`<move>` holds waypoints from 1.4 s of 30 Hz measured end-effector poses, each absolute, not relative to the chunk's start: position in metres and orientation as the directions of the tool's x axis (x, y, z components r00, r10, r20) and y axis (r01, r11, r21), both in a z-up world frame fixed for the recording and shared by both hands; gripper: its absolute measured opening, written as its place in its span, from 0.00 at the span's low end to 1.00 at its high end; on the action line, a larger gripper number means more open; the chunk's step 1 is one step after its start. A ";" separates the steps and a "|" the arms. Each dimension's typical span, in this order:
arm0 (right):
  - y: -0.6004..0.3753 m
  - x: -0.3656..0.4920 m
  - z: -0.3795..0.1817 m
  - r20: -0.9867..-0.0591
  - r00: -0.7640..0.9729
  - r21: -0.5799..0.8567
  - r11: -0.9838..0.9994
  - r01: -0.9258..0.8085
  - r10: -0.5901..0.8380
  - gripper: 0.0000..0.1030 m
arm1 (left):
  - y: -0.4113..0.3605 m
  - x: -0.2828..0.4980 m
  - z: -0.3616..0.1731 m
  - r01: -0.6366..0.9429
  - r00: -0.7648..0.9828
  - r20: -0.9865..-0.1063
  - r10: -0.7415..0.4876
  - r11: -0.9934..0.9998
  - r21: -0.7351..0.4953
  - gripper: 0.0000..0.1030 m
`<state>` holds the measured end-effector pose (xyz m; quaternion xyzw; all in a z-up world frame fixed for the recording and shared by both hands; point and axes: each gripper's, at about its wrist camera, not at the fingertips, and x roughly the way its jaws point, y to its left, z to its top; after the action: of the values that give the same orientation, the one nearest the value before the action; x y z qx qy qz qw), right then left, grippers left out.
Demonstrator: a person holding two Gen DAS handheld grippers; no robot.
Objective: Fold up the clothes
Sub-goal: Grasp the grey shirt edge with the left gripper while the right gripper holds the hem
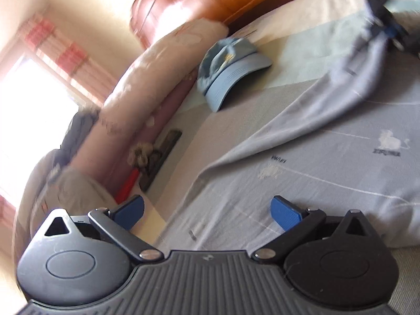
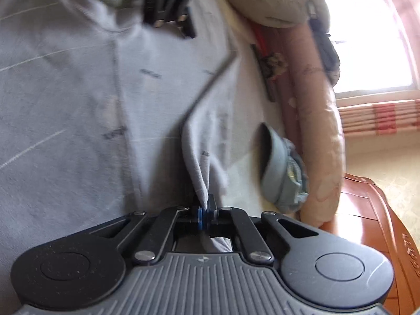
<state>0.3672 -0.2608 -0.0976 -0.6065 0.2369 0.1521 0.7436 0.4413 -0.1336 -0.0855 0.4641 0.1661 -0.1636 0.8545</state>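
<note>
A pale grey shirt point(image 1: 302, 162) with thin white lines and small printed logos lies spread on the bed. My left gripper point(image 1: 207, 212) hovers over its near edge, blue pads wide apart, nothing between them. In the right wrist view the same grey shirt point(image 2: 78, 105) fills the left side, and one narrow part of it, likely a sleeve point(image 2: 202, 157), is drawn up to a point. My right gripper point(image 2: 205, 214) is shut on that point of cloth. The other gripper point(image 2: 170, 2) shows blurred at the top, and the right one appears in the left wrist view's top right corner point(image 1: 388, 23).
A light blue cap point(image 1: 231, 71) lies on the bed beside the shirt point(image 2: 283, 170). A long rolled pink quilt point(image 1: 147, 99) runs along the far side, with a wooden headboard point(image 1: 197, 2) behind. Small dark and red items point(image 1: 149, 162) sit by the quilt. A bright window point(image 2: 367, 39) glares.
</note>
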 end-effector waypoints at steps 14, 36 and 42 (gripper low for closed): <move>-0.271 0.342 -0.055 -0.544 0.839 -0.788 0.344 -0.511 0.000 0.05 | -0.153 0.440 -0.104 0.345 0.930 -0.312 -0.193 0.174 0.922 0.90; -0.300 0.339 0.001 -0.591 0.804 -0.647 0.561 -0.516 0.057 0.05 | -0.157 0.435 -0.124 0.217 0.943 -0.218 -0.252 -0.030 0.976 0.88; -0.296 0.327 -0.019 -0.632 0.773 -0.635 0.534 -0.559 0.057 0.05 | -0.149 0.428 -0.137 0.231 0.936 -0.242 -0.256 -0.074 0.970 0.54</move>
<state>0.3268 -0.2963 -0.0191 -0.4457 0.2813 0.1858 0.8293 0.4280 -0.1492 -0.1371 0.7107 -0.0088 -0.1786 0.6804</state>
